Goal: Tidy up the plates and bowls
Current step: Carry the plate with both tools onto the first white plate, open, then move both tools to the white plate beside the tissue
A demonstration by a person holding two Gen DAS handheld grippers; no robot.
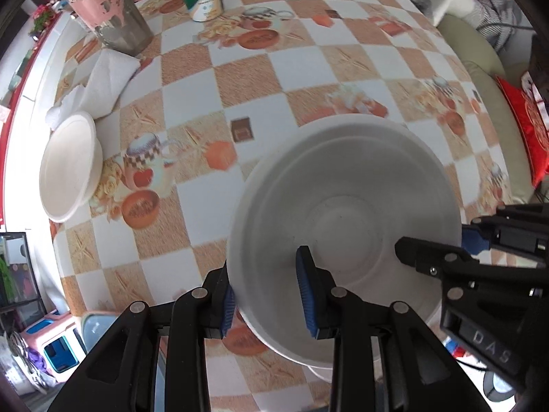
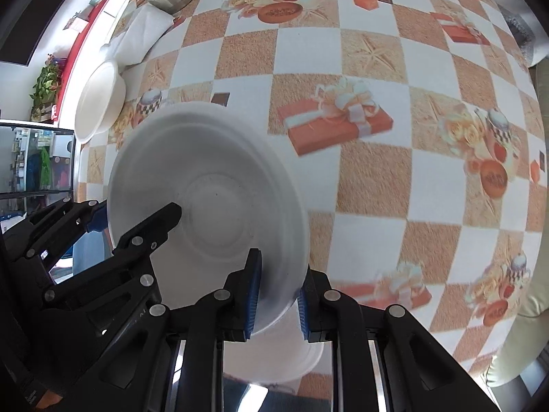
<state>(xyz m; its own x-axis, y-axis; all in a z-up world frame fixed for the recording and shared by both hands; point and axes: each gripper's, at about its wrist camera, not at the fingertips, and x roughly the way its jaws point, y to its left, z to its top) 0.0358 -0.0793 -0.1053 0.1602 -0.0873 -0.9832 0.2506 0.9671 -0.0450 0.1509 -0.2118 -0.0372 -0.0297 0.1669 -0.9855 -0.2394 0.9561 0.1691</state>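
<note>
White bowl (image 1: 346, 206) | left gripper (image 1: 271, 295) clamps rim, pointing down | right gripper (image 2: 276, 295) clamps opposite rim, pointing down

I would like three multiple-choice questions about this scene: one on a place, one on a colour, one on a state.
1. Where is the second white bowl?
A. near the table's left edge, by the folded white cloth
B. on a chair
C. inside the held bowl

2. What colour are the finger pads?
A. red
B. blue
C. green

3. How is the large white bowl held?
A. by neither gripper
B. by the left gripper only
C. by both, the right gripper too

Answers:
1 A, it sits beside the cloth.
2 B, the pads are blue.
3 C, each gripper clamps the rim.
</note>
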